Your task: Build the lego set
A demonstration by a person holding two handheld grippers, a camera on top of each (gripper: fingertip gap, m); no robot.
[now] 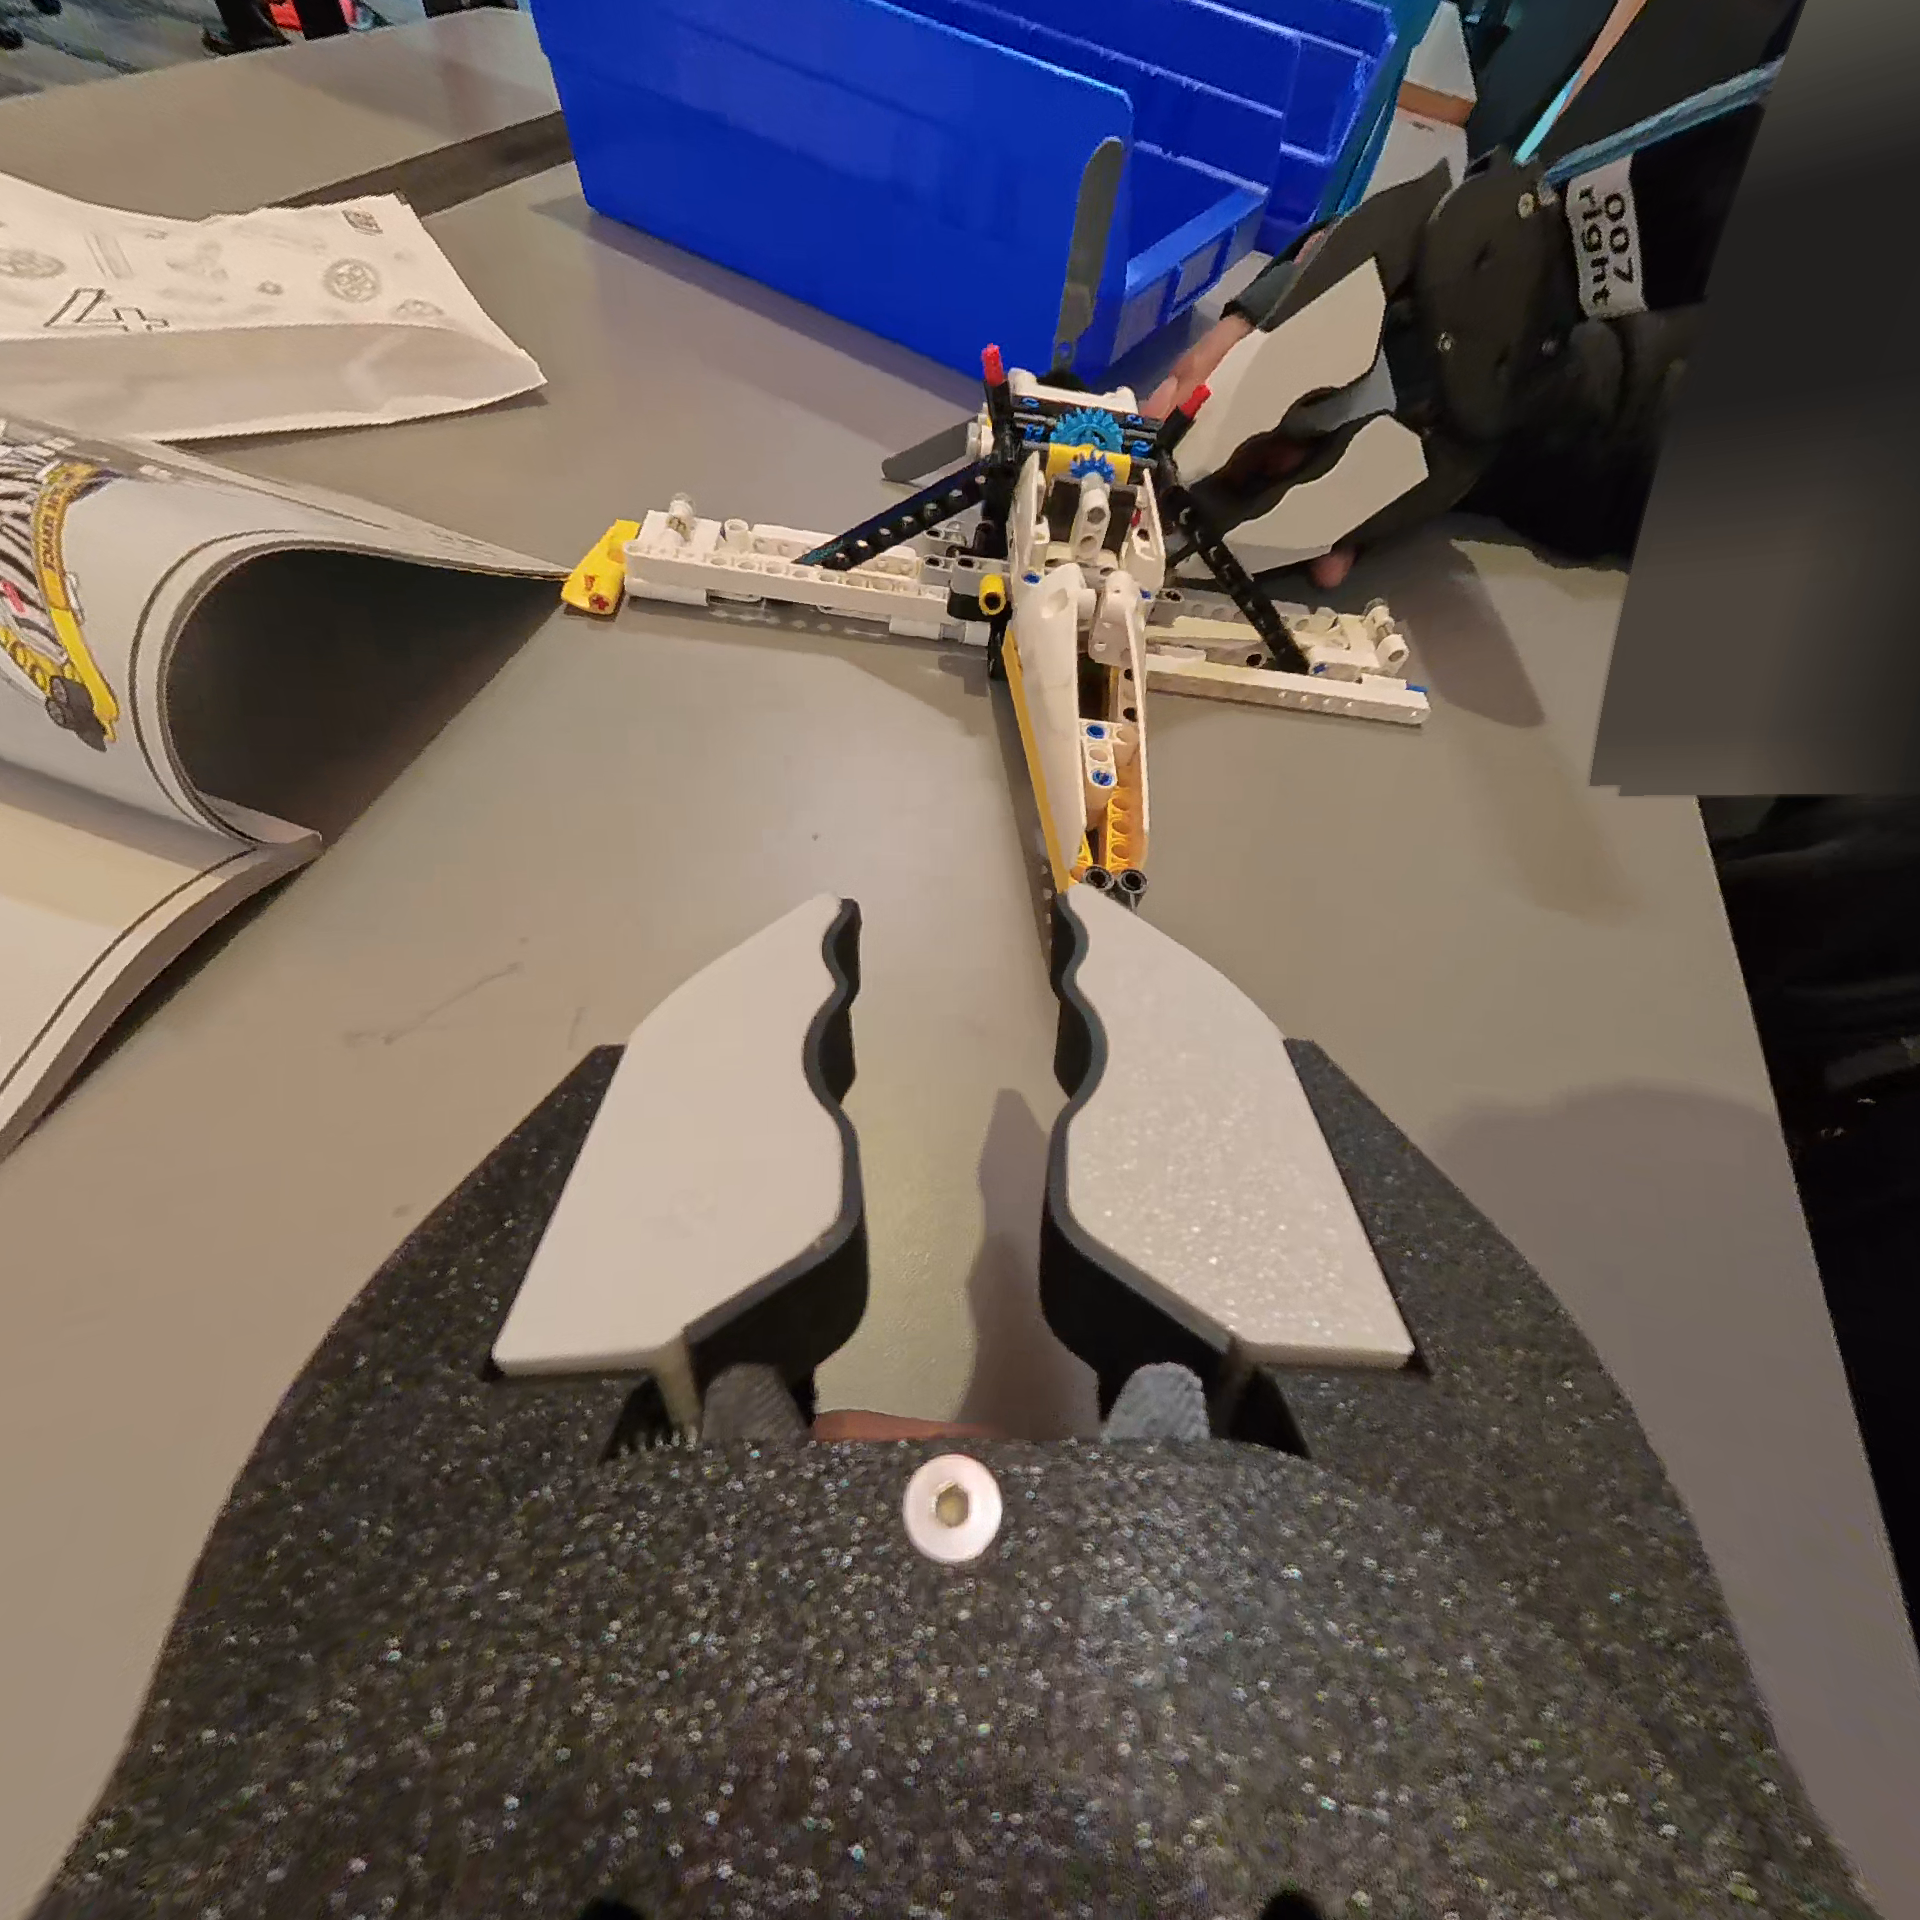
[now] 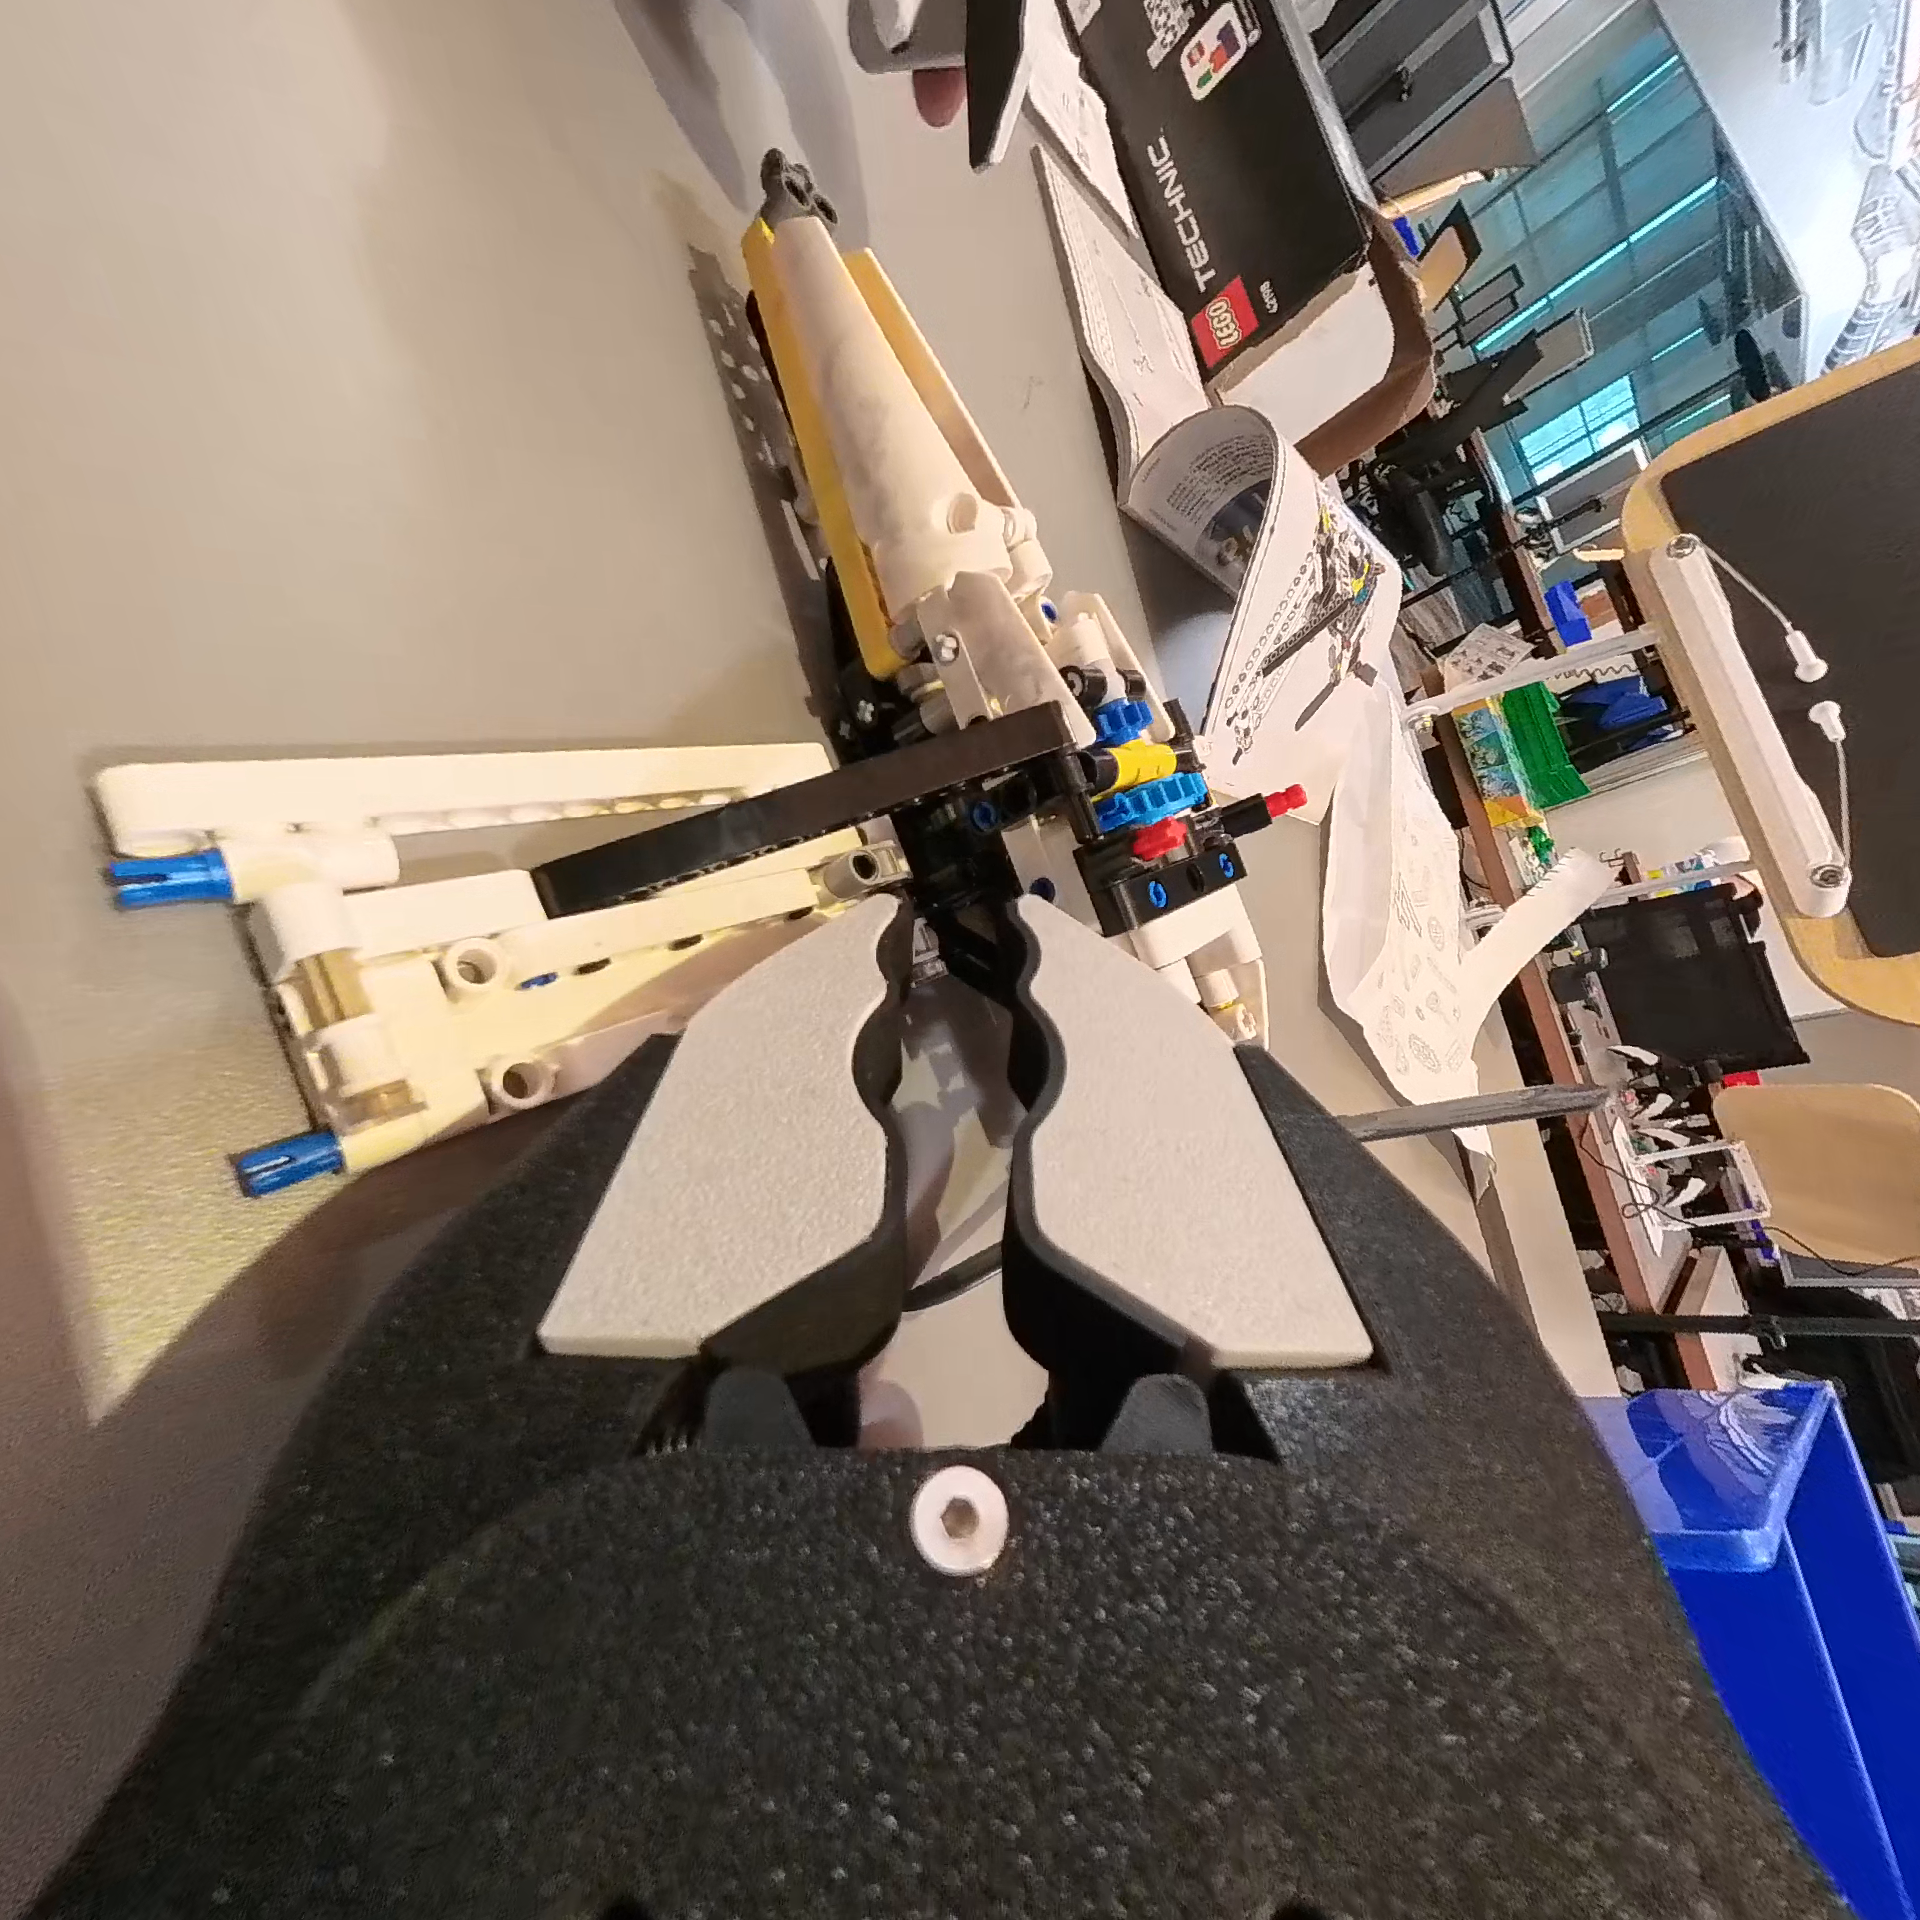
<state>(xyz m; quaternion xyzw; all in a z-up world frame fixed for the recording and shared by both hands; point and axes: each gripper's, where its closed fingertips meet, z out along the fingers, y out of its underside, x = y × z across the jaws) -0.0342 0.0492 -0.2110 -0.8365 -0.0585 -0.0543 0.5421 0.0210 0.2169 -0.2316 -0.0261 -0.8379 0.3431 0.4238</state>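
Left hand-held gripper [image 1: 956,914] low over the grey counter [image 1: 623,935], jaws spread wide, nothing between them. Just beyond its right fingertip [image 1: 1081,925], the tail end of the white, yellow and black plastic brick-built aeroplane model [image 1: 1070,665], close but apart from the pads. Far right, right hand-held gripper [image 2: 961,914] drawn in narrow on a black strut [image 2: 956,940] at the model's middle, pads seemingly pressing it. Wings flat on the counter, left and right. Farther off, blue plastic bin [image 1: 831,156]; to the left, curled open instruction booklet [image 1: 104,644].
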